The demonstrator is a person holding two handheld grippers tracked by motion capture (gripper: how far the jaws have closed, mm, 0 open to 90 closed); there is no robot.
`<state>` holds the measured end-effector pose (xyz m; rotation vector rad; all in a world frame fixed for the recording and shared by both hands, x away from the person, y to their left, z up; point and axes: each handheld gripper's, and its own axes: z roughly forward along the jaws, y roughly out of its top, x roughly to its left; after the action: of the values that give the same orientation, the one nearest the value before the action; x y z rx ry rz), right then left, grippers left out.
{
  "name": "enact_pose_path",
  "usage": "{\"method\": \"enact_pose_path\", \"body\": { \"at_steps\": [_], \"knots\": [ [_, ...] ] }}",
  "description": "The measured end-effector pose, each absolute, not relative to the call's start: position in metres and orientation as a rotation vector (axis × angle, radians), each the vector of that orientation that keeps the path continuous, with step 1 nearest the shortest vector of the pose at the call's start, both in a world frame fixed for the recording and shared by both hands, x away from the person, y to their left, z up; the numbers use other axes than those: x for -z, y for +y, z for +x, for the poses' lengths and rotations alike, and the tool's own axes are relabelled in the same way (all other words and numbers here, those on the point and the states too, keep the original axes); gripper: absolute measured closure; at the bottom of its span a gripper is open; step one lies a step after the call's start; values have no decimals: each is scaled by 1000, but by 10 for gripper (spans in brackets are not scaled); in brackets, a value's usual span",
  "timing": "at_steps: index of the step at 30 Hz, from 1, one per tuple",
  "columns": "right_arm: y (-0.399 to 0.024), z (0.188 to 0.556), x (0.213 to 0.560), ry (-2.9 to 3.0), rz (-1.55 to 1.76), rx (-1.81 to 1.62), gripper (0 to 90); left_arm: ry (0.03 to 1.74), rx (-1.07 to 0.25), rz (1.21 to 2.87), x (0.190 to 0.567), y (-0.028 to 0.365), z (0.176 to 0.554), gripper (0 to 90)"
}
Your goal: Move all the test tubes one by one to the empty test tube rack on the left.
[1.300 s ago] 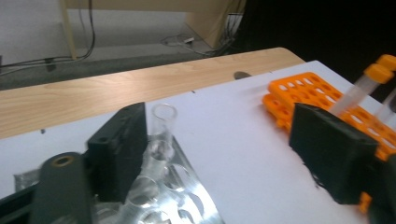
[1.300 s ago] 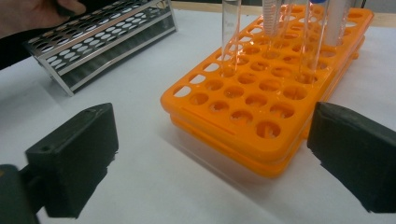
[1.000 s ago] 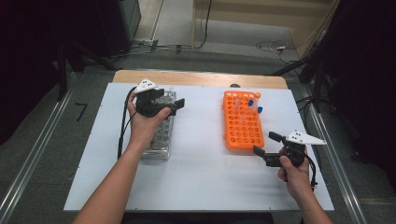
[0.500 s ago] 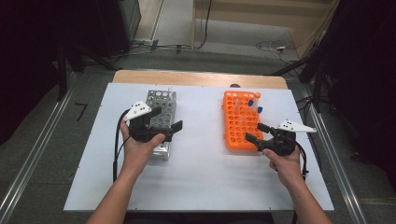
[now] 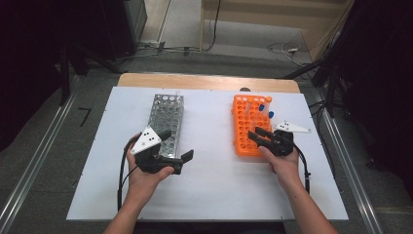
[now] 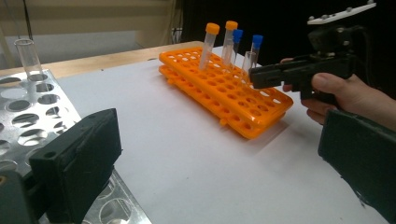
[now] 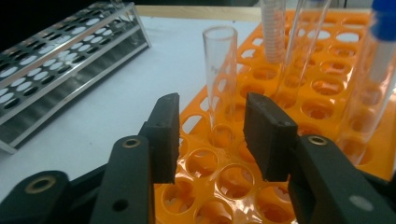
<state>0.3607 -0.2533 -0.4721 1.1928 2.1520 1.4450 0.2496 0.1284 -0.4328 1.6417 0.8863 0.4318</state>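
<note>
An orange tube rack [image 5: 243, 127] stands right of centre with several tubes at its far end, some blue-capped [image 5: 261, 107], some orange-capped [image 6: 212, 29]. My right gripper [image 5: 255, 133] reaches over the rack's near half. Its jaws have just been closing and stand a narrow gap apart, still open. An uncapped clear tube [image 7: 219, 70] stands in the rack just beyond that gap, untouched by the pads [image 7: 168, 135]. My left gripper [image 5: 176, 145] is wide open and empty at the near end of a metal rack [image 5: 168, 114]. One clear tube [image 6: 29, 56] stands in that rack.
Both racks sit on a white board [image 5: 209, 190] on a wooden table [image 5: 204, 82]. The board's middle strip between the racks and its near part are bare. Dark floor and metal rails [image 5: 29, 165] flank the table.
My left hand has drawn back along the metal rack to its near end. My right hand has moved left over the orange rack, and its jaws have narrowed.
</note>
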Motion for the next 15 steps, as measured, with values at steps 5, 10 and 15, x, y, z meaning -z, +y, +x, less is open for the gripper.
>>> {"method": "enact_pose_path", "body": {
  "at_steps": [5, 10, 15],
  "knots": [
    [-245, 365, 480, 2137, 1228, -1410, 617, 901, -410, 1648, 438, 126, 251, 0],
    [-237, 366, 483, 2103, 1226, -1346, 645, 902, -411, 1655, 439, 123, 250, 0],
    [-229, 366, 485, 2059, 1215, -1301, 725, 905, -407, 1658, 440, 122, 251, 0]
  ]
}}
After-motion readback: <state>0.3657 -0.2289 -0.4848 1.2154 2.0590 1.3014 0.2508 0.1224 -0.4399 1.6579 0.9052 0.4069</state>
